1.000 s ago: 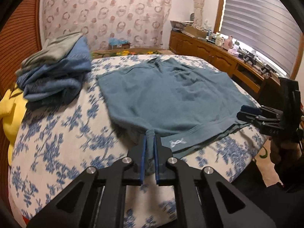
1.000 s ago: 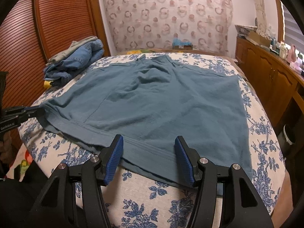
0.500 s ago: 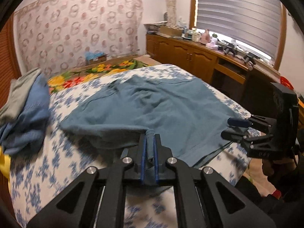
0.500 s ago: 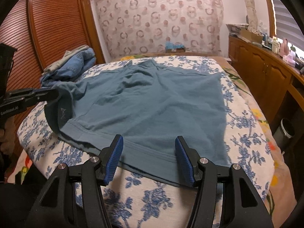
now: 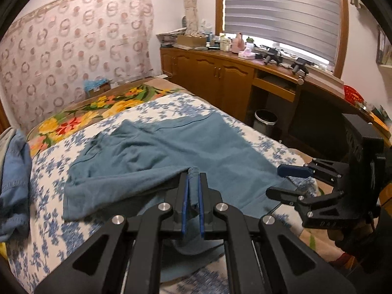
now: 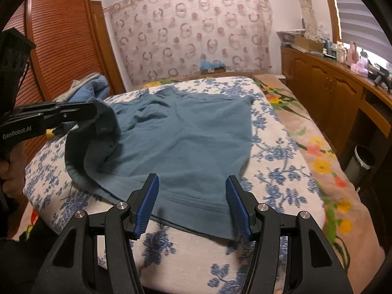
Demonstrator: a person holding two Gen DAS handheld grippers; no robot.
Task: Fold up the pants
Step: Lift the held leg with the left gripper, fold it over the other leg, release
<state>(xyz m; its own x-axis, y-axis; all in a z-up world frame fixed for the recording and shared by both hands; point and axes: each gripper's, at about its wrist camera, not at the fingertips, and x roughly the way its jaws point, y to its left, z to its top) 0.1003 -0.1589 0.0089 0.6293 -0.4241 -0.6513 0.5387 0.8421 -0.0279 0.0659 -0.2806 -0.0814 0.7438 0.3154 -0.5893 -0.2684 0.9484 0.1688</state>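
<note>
Teal pants [image 5: 171, 152] lie spread on a bed with a blue-flowered cover [image 5: 41, 196]. My left gripper [image 5: 193, 178] is shut on the waistband corner and holds it lifted above the bed, so the cloth curls over; it also shows in the right wrist view [image 6: 95, 112]. My right gripper [image 6: 192, 196] is open, low over the near waistband edge of the pants [image 6: 186, 142], its fingers apart on both sides of the cloth. It shows at the right in the left wrist view [image 5: 281, 181].
A pile of blue and grey clothes [image 5: 12, 178] lies at the bed's left side [image 6: 90, 88]. A wooden cabinet and desk [image 5: 220, 73] with bottles runs along the right wall. A bin [image 5: 265, 120] stands beside the bed. A slatted wooden door [image 6: 63, 49] stands left.
My left gripper has lifted the waistband corner and carried it to the right over the pants, folding the left side over. My right gripper stays open near the waistband.
</note>
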